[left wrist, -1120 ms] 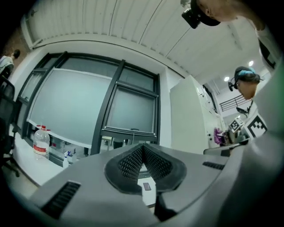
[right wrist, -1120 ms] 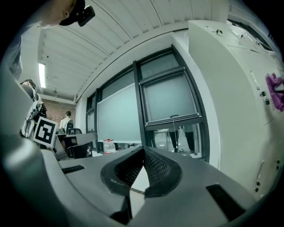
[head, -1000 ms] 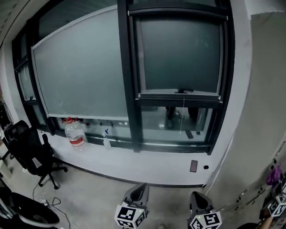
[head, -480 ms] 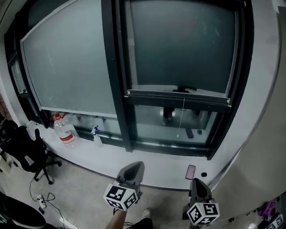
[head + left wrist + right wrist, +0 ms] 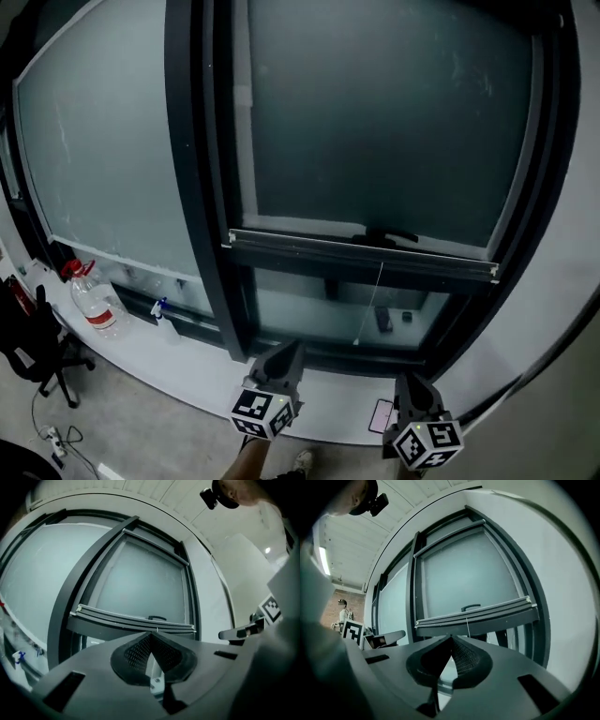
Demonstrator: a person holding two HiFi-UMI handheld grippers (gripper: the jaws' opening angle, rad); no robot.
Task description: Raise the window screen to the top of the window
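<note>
One black office chair is cut off by the left edge of the head view, on the grey floor. Beside it, on the white sill, stands a clear water jug with a red cap and a red label whose print is too small to read. A small spray bottle with a blue head stands further right on the same sill. Behind them a wide pane is covered in frosted grey, and a thick dark mullion divides it from the right-hand window.

There the window screen hangs over the upper glass. Its bottom bar, with a small dark handle at the middle and a thin cord dangling, sits partway down, with clear glass beneath. Dim shapes behind that glass cannot be made out.

The left gripper points at the window below the bar, apart from it, its fingers pressed together with nothing between them. Its marker cube bears black-and-white square patterns, no letters. The right gripper is just to its right, its fingers likewise closed flat against each other and empty, short of the bar. A dark phone on the sill is partly hidden behind the right gripper.
</note>
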